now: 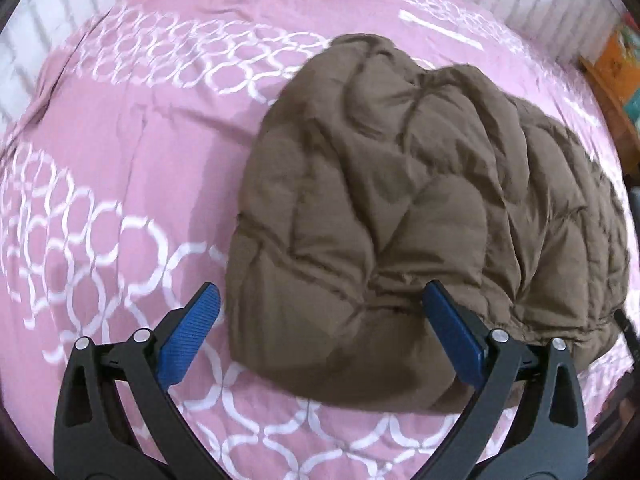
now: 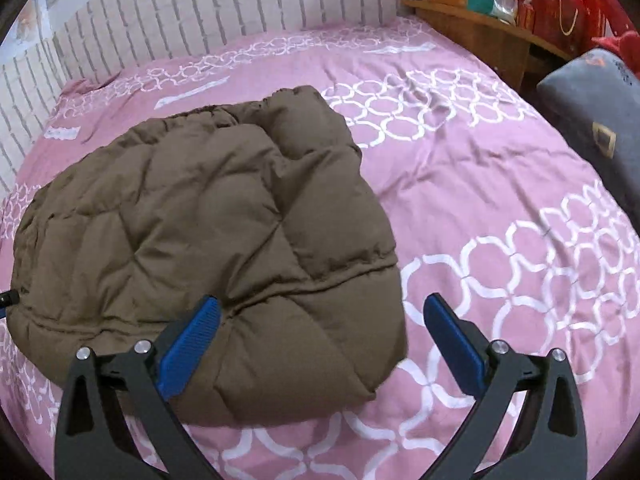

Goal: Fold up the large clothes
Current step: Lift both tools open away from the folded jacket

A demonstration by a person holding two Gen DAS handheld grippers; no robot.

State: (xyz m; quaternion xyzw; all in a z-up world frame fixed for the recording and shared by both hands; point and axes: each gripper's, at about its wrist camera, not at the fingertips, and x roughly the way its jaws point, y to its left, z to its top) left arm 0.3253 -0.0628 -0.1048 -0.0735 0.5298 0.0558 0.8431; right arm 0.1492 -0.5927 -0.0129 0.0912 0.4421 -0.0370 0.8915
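Both sets of jaws stand wide apart, and we see nothing gripped in either. Our left gripper (image 1: 320,304) hovers at the near edge of the brown quilted puffer jacket (image 1: 420,184); its right blue pad (image 1: 452,332) lies over the jacket's hem, though we cannot tell whether it touches the fabric, while its left blue pad (image 1: 190,332) is over bare bedding, just beside the jacket. Our right gripper (image 2: 320,316) sits at the jacket's (image 2: 208,232) other near corner, with its left pad (image 2: 190,346) over the padded cloth and its right pad (image 2: 454,346) over the bedding.

We see the jacket lying folded into a thick, rounded bundle on the pink bedspread (image 1: 120,152) with white ring patterns. In the left wrist view it fills the frame from centre toward 3 o'clock; in the right wrist view it spreads from centre toward 9 o'clock.

Beyond the bed, at 12 o'clock, runs a white brick-pattern wall (image 2: 192,12). In the right wrist view, a wooden shelf (image 2: 480,28) carrying red and orange boxes (image 2: 552,4) stands toward 1 o'clock, and a grey cushion (image 2: 596,120) rests at 2 o'clock, beside the bedspread's (image 2: 500,184) edge.
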